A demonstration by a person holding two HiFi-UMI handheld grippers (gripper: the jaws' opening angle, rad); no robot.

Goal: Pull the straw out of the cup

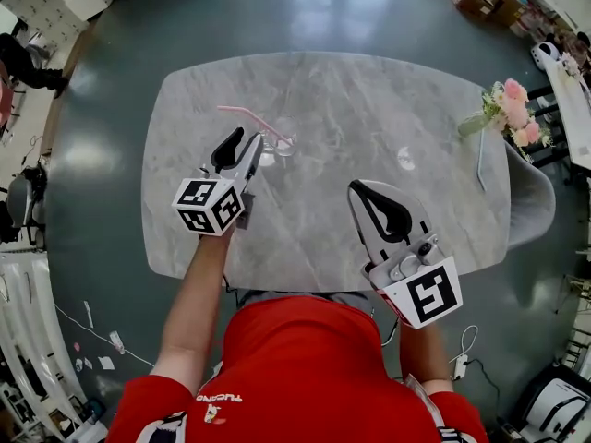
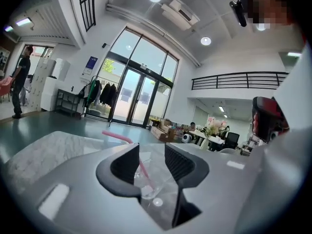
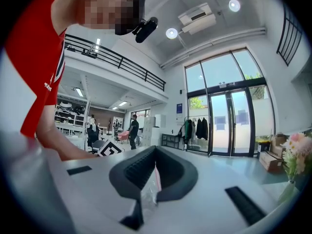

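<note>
The left gripper point(image 1: 247, 141), ribbed jaws apart, faces a clear cup point(image 1: 280, 148) with a bent pink straw point(image 1: 245, 113) on the veined marble table point(image 1: 369, 109); the right gripper point(image 1: 358, 190), at four o'clock, is clenched.

On the marble table point(image 1: 369, 100) a pink straw point(image 1: 251, 120) leans from a clear cup point(image 1: 280, 146); the left gripper point(image 1: 247, 139) sits just beside it, the right gripper point(image 1: 358, 190) well apart.

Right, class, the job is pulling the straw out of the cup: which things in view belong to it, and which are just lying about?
Belong to the job:
- straw, in the cup
- cup
- left gripper, open at the cup
- right gripper, shut, held back

Just lying about:
- flowers at the table edge
- chair
</note>
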